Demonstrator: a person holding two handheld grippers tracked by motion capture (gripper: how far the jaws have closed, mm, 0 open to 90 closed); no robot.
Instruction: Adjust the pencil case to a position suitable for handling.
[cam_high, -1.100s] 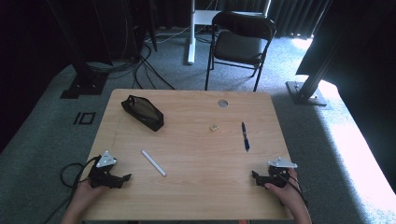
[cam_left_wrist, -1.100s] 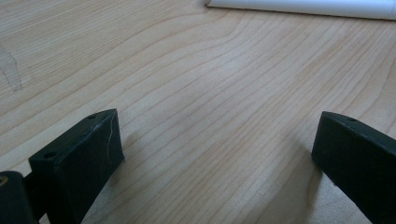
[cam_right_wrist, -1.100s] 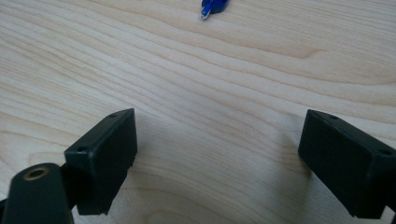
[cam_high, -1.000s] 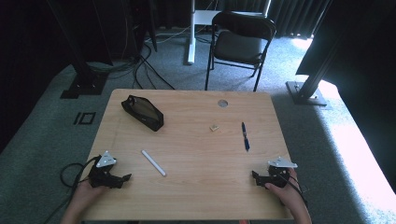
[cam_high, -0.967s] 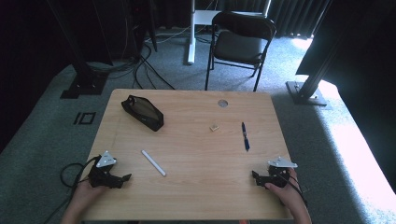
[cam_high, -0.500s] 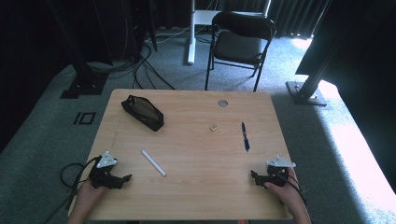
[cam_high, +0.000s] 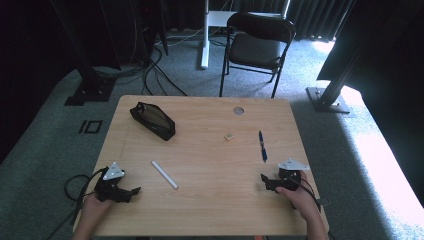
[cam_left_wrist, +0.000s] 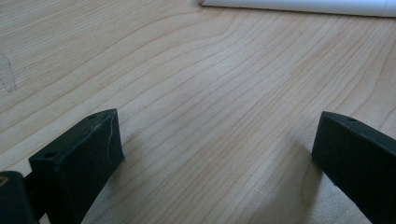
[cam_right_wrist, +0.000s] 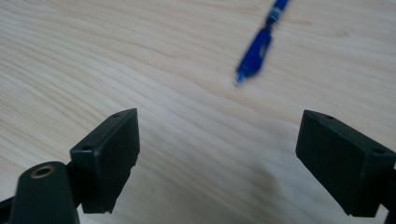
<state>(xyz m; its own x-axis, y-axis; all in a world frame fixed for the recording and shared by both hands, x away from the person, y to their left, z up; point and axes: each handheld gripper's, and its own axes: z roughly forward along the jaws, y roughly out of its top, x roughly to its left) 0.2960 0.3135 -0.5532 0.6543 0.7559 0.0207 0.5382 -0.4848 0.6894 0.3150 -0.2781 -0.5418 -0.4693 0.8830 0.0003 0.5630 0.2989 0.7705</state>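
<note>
- Table carries a black pouch, a small block, a blue pen and a white stick, all well apart.
- Left gripper: jaws wide apart, empty, resting near the stick.
- Right gripper: jaws wide apart, empty; its own view shows the pen tip just ahead.

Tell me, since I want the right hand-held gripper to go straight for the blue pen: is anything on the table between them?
Nothing visible. The right hand-held gripper sits open near the table's front edge, and the blue pen lies just ahead of its jaws with only bare wooden table between them. The small tan block lies off to the side.
</note>
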